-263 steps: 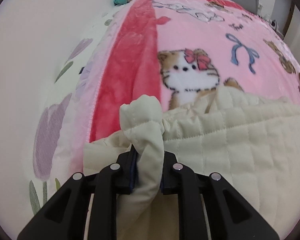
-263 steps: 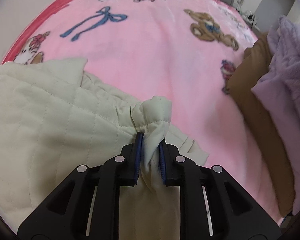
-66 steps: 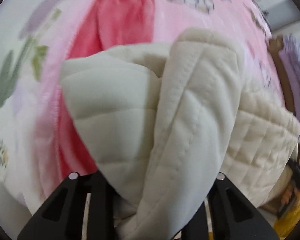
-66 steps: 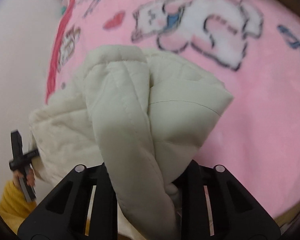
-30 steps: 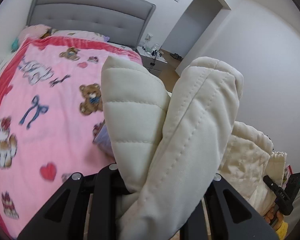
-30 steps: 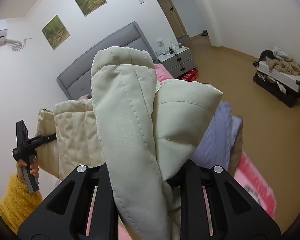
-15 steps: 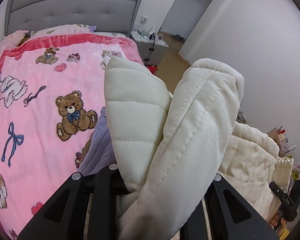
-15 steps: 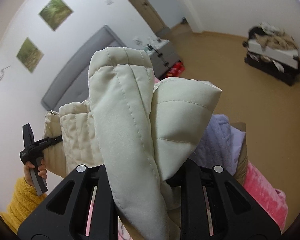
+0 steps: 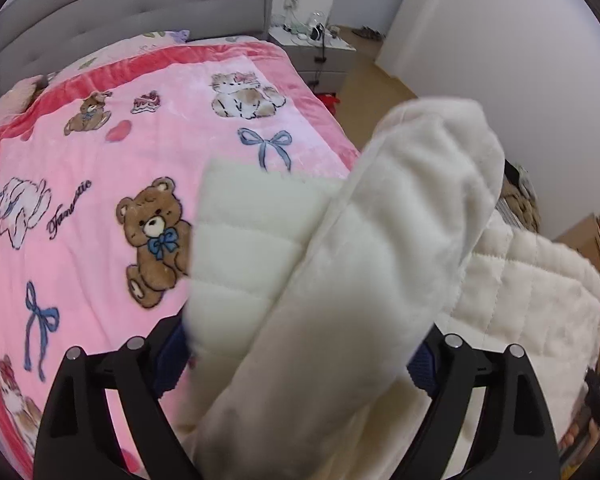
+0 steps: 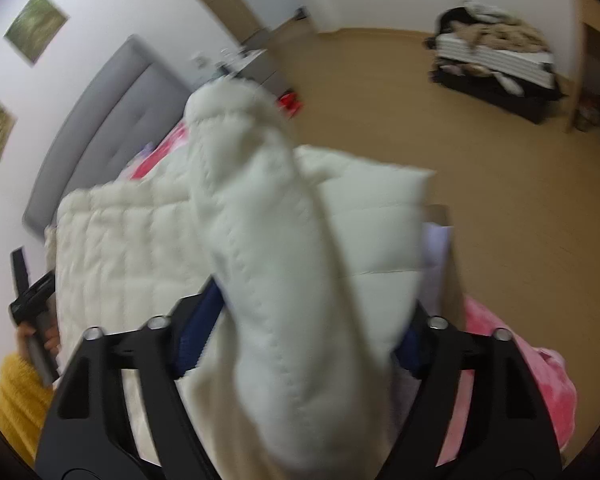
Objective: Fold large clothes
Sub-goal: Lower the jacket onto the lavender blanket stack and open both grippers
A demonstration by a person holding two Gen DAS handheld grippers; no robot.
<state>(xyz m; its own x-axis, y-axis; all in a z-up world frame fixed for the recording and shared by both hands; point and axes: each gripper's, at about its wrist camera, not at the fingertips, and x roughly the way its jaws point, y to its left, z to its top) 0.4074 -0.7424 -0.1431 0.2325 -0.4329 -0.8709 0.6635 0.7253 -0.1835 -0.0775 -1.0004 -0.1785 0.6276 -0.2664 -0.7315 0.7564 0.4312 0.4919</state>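
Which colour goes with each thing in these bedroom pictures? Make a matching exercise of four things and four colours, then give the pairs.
Things:
1. quilted jacket
2. blanket
3. headboard
4. sleeve

Colours:
A. grey
B. yellow
C. cream
D. pink

Pairs: 1-C, 2-D, 3-A, 4-B

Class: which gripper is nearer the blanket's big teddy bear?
Left. Both grippers' jaws have just opened around the cream coat. The left gripper is beside the teddy bear; the right gripper is beyond the coat.
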